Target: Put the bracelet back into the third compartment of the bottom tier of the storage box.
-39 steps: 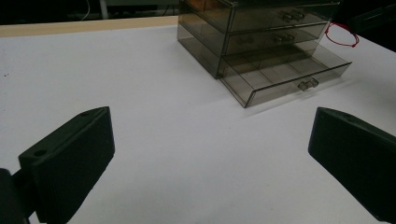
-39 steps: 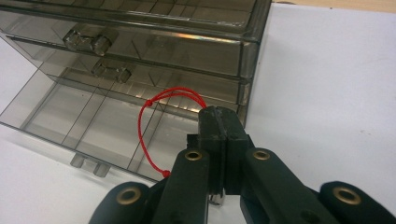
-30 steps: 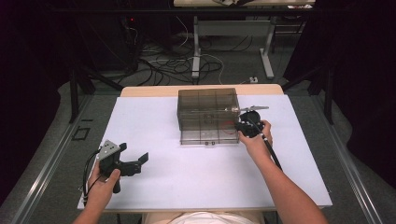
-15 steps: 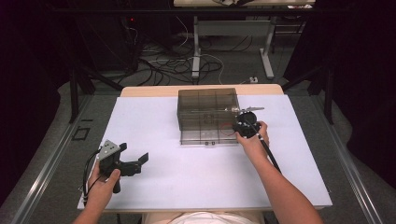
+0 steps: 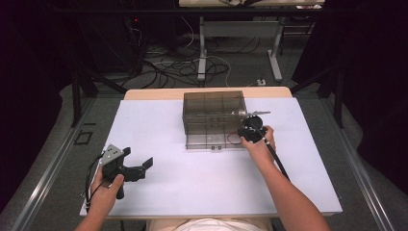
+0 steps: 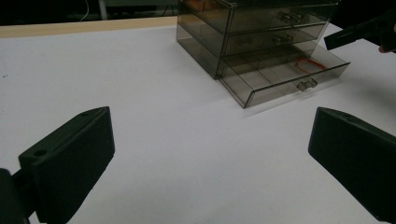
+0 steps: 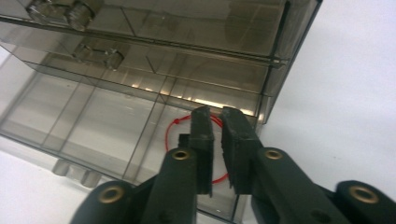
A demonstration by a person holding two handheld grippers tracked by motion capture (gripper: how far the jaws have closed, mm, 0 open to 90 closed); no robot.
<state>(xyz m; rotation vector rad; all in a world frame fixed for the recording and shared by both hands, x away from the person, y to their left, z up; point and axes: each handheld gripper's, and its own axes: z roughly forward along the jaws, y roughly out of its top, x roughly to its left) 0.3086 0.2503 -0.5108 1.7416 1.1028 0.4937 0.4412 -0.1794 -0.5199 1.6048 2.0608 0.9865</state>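
A smoky clear drawer cabinet [image 5: 214,108] stands at the table's far middle, its bottom drawer [image 5: 207,140] pulled out. A red rubber band [image 7: 173,129] lies in that drawer's right compartment, also visible as a red rubber band [image 6: 310,64] in the left gripper view. My right gripper [image 5: 243,134] hovers over this compartment. Its jaws are almost together just above the band, with nothing seen between them [image 7: 217,113]. My left gripper [image 5: 142,168] rests near the front left of the table, jaws wide apart and empty [image 6: 210,154].
The white table top [image 5: 192,187] spreads in front of the cabinet. The two upper drawers [image 6: 280,25] are closed. A black cable [image 5: 279,163] trails along the person's right forearm. Desk legs and floor cables lie beyond the far edge.
The right gripper has shifted slightly nearer and lower over the open drawer's right compartment. The left gripper has stayed put.
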